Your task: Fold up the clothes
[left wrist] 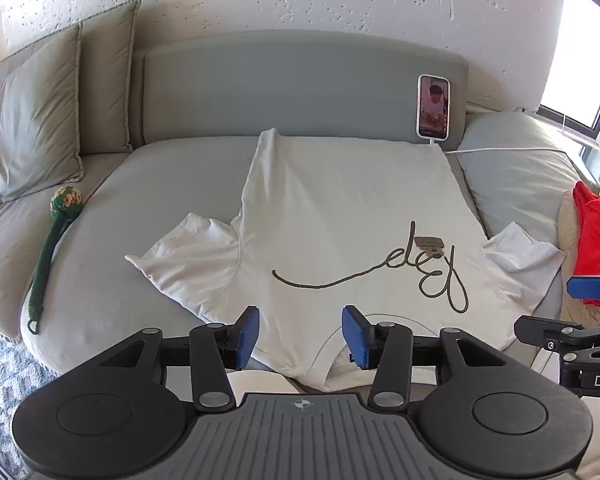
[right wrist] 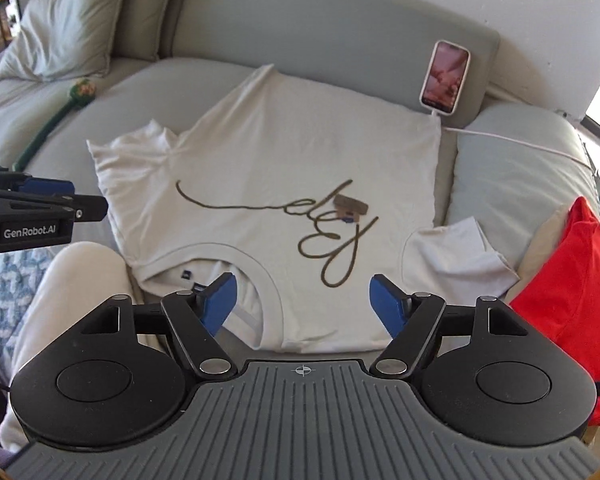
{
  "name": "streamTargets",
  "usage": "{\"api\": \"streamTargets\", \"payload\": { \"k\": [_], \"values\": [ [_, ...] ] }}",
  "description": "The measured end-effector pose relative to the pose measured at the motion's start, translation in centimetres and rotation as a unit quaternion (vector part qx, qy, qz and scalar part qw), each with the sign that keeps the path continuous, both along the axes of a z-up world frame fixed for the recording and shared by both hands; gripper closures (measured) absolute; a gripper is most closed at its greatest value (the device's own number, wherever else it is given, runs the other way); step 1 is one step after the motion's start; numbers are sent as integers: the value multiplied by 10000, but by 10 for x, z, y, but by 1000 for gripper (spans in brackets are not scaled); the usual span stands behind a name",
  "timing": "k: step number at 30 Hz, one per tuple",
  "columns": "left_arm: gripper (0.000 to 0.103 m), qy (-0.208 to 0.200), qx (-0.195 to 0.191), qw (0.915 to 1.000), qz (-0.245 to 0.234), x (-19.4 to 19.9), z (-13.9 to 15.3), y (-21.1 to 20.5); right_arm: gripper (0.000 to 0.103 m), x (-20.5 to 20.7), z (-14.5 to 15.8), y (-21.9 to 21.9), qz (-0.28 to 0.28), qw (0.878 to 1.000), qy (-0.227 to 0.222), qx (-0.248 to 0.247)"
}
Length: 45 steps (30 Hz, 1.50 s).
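A white T-shirt lies spread on the bed, and both grippers hang over its near edge with nothing in them.

The white T-shirt (left wrist: 340, 208) lies flat in the middle of the bed (left wrist: 172, 168), its collar at the near side and brown curly writing across it. The far left part is folded in. The left gripper (left wrist: 300, 332) has its blue fingers (left wrist: 248, 334) spread apart over the collar, pinching nothing. The right gripper (right wrist: 302, 304) has its fingers spread wider, also empty. A red cloth (right wrist: 572, 280) lies at the right. A phone (left wrist: 433, 106) leans on the headboard at the far side. A green toy (left wrist: 52, 248) lies on the left.
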<state>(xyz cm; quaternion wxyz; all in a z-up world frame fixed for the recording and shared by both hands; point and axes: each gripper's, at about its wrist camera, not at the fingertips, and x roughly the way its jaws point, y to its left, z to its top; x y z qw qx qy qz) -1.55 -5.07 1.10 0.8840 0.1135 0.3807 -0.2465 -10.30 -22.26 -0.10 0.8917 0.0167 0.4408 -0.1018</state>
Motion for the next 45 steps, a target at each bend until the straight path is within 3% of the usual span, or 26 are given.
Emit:
{"api": "streamTargets", "payload": {
  "k": [3, 10, 12, 14, 16, 19, 21, 24, 28, 33, 39, 40, 42, 45],
  "values": [
    [44, -160, -38, 9999, 22, -11, 9, 2, 26, -9, 18, -3, -80, 9990, -81, 435],
    [43, -133, -47, 9999, -53, -27, 7, -7, 20, -33, 43, -9, -191, 9899, -707, 1217],
    [43, -138, -72, 9998, -113, -29, 8, -8, 20, -47, 53, -20, -322, 9758, -1292, 1735],
    [43, -134, -104, 9998, -99, -29, 8, -10, 17, -65, 62, -34, -427, 9488, -2141, 2282],
    [43, -147, -174, 9997, -36, -28, 10, -10, 12, -75, 65, -40, -696, 9285, -2754, 2390],
    [42, -174, -158, 9997, -38, -28, 9, -9, 11, -63, 63, -40, -1122, 9356, -2566, 2152],
    [41, -206, 102, 9997, -111, -28, 5, -7, 11, -62, 61, -42, -1199, 9290, -2807, 2092],
    [42, -285, 647, 9975, -73, -21, -5, 7, 8, -65, 72, -44, -1513, 9262, -3268, 1121],
    [45, -210, 1229, 9922, 55, -9, -22, 41, 4, -66, 93, -59, -1967, 9145, -3534, 81],
    [46, 79, 1368, 9897, 405, 4, -34, 81, 1, -66, 113, -94, -3101, 8763, -3594, -826],
    [45, 94, 1341, 9900, 430, 4, -41, 86, 1, -74, 114, -139, -4356, 8289, -3492, -359],
    [45, 100, 1289, 9907, 420, 5, -42, 83, 1, -75, 111, -139, -4393, 8273, -3481, -370],
    [45, 92, 1179, 9921, 426, 8, -42, 79, 1, -71, 103, -135, -4204, 8428, -3326, -483],
    [43, 27, 1074, 9929, 510, 11, -41, 74, 1, -44, 90, -122, -3424, 9012, -2553, -735]
  ]
}}
